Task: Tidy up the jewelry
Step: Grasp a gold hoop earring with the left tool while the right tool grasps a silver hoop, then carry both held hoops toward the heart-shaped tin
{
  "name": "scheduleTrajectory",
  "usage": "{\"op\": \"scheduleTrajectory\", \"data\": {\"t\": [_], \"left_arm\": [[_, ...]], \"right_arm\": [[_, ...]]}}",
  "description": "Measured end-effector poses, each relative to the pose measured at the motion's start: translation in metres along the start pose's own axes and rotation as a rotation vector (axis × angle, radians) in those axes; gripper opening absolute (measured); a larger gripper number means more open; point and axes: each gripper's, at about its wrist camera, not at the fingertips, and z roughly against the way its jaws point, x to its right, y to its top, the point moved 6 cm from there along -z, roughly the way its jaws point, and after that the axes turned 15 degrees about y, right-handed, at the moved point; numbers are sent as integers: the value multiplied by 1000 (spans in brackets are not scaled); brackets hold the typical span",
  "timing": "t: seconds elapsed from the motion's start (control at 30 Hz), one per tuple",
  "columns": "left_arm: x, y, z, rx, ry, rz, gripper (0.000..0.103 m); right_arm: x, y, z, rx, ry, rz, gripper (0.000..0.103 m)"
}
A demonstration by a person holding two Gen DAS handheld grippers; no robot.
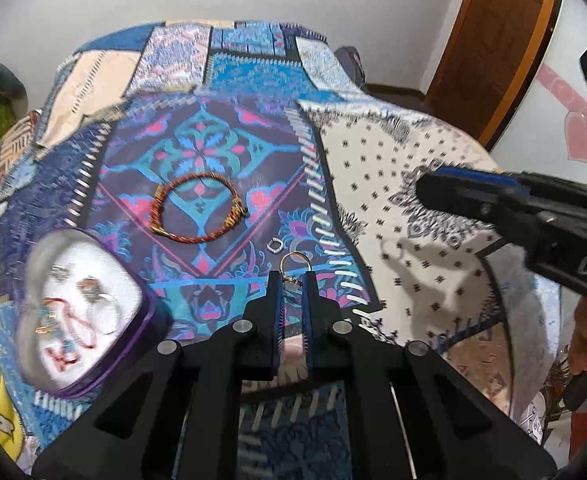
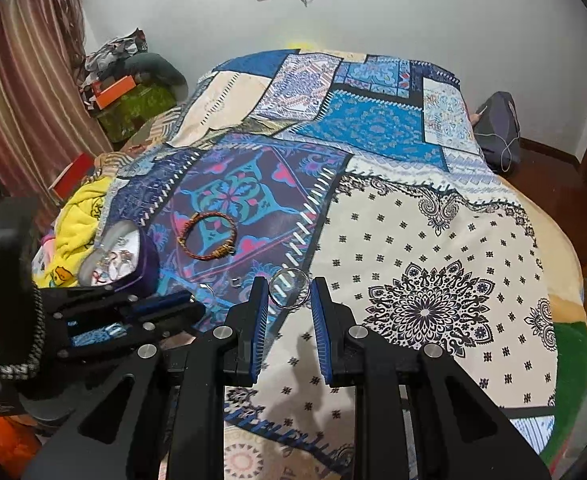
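1. The left gripper [image 1: 292, 280] is closed tight on a small gold ring [image 1: 293, 261], which stands up from between its fingertips, lifted clear of the patchwork bedspread [image 1: 393, 184].
2. The right gripper [image 2: 289, 292] has its jaws pinched narrowly on a thin silver bangle [image 2: 290, 287], held off the cloth.
3. The purple jewelry box [image 1: 81, 312] sits open to the left, already holding several pieces.
4. Carry the gold ring over the box's white lining before loosening the grip; a release short of the rim would probably lose it in the busy print.
5. A red-and-gold braided bracelet [image 1: 201, 210] and a small silver ring [image 1: 274, 245] lie on the bedspread, not yet stowed.
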Motion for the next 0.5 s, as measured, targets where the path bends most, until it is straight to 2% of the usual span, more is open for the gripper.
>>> {"op": "scheduleTrajectory", "data": {"t": [0.5], "left_arm": [[-58,20,86,178,45,104,7]], "right_arm": [[-64,29,16,93,44,90,20]]}}
